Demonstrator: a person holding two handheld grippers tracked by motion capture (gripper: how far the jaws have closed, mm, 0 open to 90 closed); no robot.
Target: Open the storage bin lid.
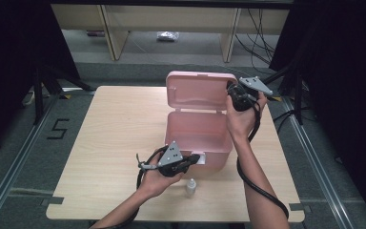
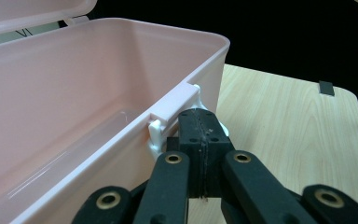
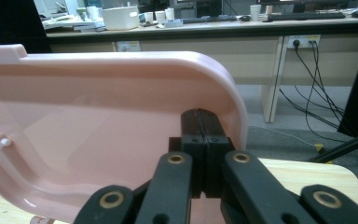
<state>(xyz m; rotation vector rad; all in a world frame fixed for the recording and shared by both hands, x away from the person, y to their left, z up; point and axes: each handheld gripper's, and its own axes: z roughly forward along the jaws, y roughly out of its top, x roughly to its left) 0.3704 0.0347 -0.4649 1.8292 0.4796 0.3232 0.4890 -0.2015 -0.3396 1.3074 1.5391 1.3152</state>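
Observation:
A pink plastic box [image 1: 198, 138] stands on the wooden table [image 1: 119, 129] with its lid [image 1: 195, 90] raised upright at the back. My left gripper [image 1: 198, 157] is at the box's front wall, jaws shut, tips against the white latch [image 2: 157, 133] under the rim. In the left gripper view the shut jaws [image 2: 201, 116] hold nothing and the box [image 2: 74, 93] looks empty. My right gripper [image 1: 229, 88] is shut too, its tips at the lid's right edge. The right gripper view has the jaws [image 3: 200, 114] resting against the lid's inner face [image 3: 98, 130].
A small white bottle [image 1: 190, 187] stands on the table near the front edge, just right of my left hand. Bare tabletop lies left of the box. Desk legs and cables [image 1: 257, 33] are behind the table, and dark stands flank it.

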